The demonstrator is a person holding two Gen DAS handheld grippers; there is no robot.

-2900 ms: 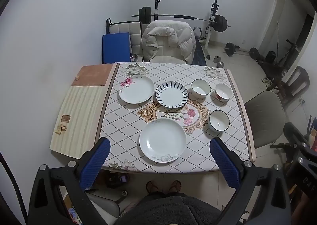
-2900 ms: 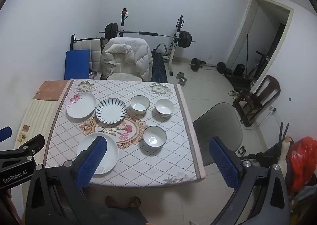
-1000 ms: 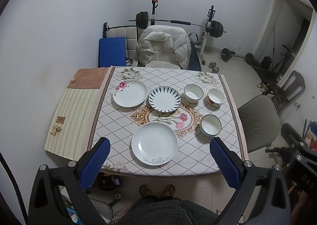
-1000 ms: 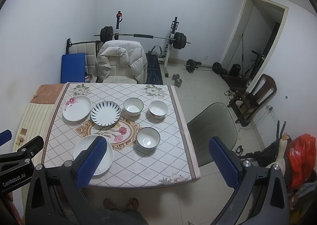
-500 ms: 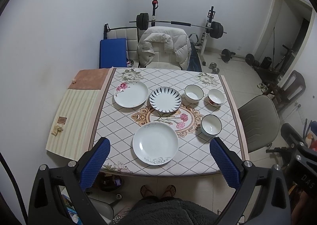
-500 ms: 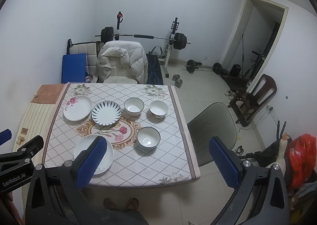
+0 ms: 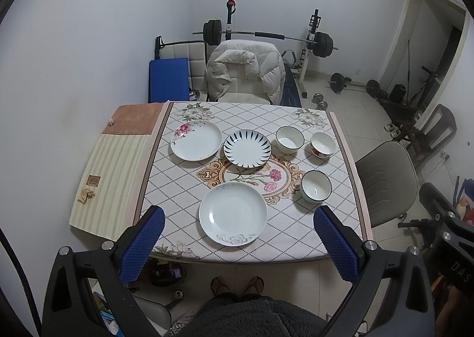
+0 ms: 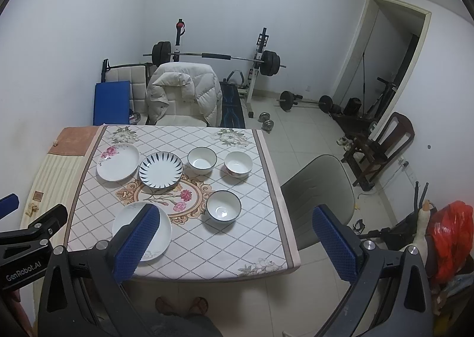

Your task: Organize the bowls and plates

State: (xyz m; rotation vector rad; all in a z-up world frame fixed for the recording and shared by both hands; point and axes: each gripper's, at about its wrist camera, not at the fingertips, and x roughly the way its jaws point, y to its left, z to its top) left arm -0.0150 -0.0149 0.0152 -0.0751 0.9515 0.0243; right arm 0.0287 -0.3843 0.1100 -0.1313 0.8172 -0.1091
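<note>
On the table (image 7: 183,188) lie a plain white plate (image 7: 232,214) near the front, a rose-patterned plate (image 7: 196,140) at the back left and a blue-striped plate (image 7: 247,148) beside it. Three bowls stand to the right: a dark-rimmed one (image 7: 290,135), a red-flowered one (image 7: 323,144) and a blue-rimmed one (image 7: 315,186). My left gripper (image 7: 237,242) is open and empty, high above the table's front edge. My right gripper (image 8: 234,243) is open and empty too, above the front right corner. The white plate (image 8: 161,226) is partly hidden behind its left finger.
A grey chair (image 7: 385,183) stands at the table's right side. A chair with a white jacket (image 7: 246,73) stands behind the table. A striped cloth (image 7: 109,171) hangs over the table's left end. A barbell rack (image 7: 266,37) stands at the back wall. My feet (image 7: 237,285) are below the front edge.
Both grippers stay open and empty. Both views have shifted only slightly; the table sits a little lower and closer than one second ago. No dish has moved.
</note>
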